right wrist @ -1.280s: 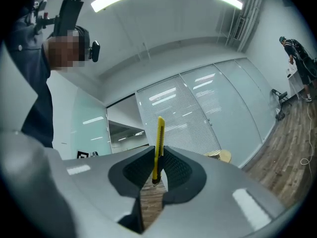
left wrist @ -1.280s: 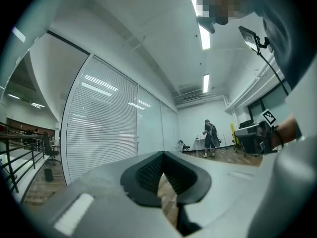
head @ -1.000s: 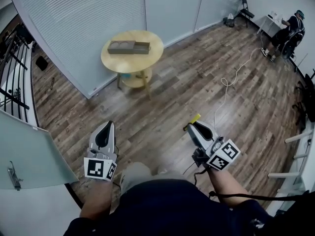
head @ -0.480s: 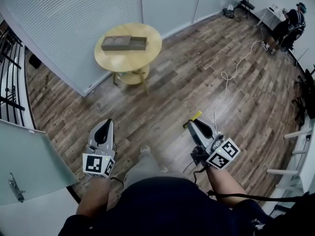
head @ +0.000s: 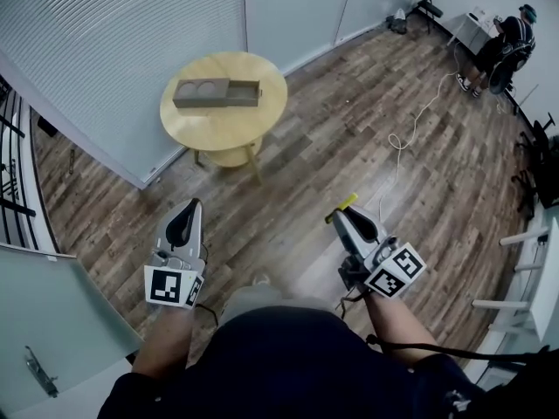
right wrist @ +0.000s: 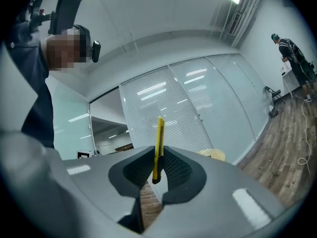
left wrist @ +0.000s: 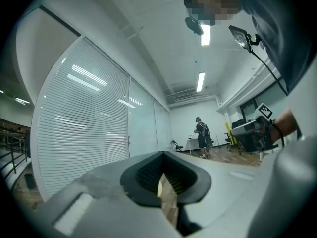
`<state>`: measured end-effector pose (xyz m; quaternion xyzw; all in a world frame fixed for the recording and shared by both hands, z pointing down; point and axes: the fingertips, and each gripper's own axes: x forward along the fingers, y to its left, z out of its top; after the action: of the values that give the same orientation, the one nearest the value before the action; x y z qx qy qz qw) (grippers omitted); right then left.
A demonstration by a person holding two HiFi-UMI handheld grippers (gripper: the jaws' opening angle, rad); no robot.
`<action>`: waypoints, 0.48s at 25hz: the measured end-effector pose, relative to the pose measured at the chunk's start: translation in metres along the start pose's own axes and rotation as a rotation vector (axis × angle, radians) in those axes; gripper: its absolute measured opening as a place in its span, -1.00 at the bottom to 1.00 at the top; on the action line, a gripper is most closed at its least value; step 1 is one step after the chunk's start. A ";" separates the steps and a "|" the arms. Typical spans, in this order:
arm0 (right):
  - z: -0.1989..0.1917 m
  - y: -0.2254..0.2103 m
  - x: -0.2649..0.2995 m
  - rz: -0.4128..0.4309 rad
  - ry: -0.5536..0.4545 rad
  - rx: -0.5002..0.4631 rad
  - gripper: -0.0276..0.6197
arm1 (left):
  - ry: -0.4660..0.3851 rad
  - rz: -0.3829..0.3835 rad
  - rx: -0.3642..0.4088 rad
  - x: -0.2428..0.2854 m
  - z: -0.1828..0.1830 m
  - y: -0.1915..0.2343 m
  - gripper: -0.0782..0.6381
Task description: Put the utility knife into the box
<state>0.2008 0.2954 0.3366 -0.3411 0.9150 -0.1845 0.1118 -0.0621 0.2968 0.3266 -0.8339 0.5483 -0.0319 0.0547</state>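
Where my right gripper [head: 339, 220] closes, its two dark pads are clamped on the yellow utility knife [right wrist: 159, 143]. In the right gripper view the knife stands upright between the pads, with most of its length rising above them. In the head view its yellow end sticks out past the jaw tips, slanting up and away from me. My left gripper [left wrist: 163, 157] has its jaws together at the tips with nothing between them. Both grippers are held out in front of me, side by side, above the wooden plank floor [head: 332, 147].

The cardboard box [head: 217, 92] lies on the round wooden table [head: 225, 131], well apart from the knife and ahead to my left. It lies lengthwise. Its left part carries two round recesses in the top, and its right part is an open rectangular compartment. I cannot make out whether anything lies in the compartment or the recesses.

A white cable [head: 410, 129] lies on the floor to the right. A person [head: 505, 42] stands in the far corner.
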 end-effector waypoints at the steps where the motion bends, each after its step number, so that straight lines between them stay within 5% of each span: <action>1: 0.000 -0.006 0.009 -0.018 -0.001 0.002 -0.73 | -0.010 0.001 -0.011 0.007 0.001 0.009 -0.77; 12: 0.014 -0.041 0.071 -0.051 0.006 -0.001 -0.73 | -0.022 -0.039 -0.053 0.080 -0.008 0.055 -0.77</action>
<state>0.1772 0.2156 0.3352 -0.3639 0.9064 -0.1878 0.1041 -0.0815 0.2019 0.3267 -0.8459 0.5319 -0.0092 0.0381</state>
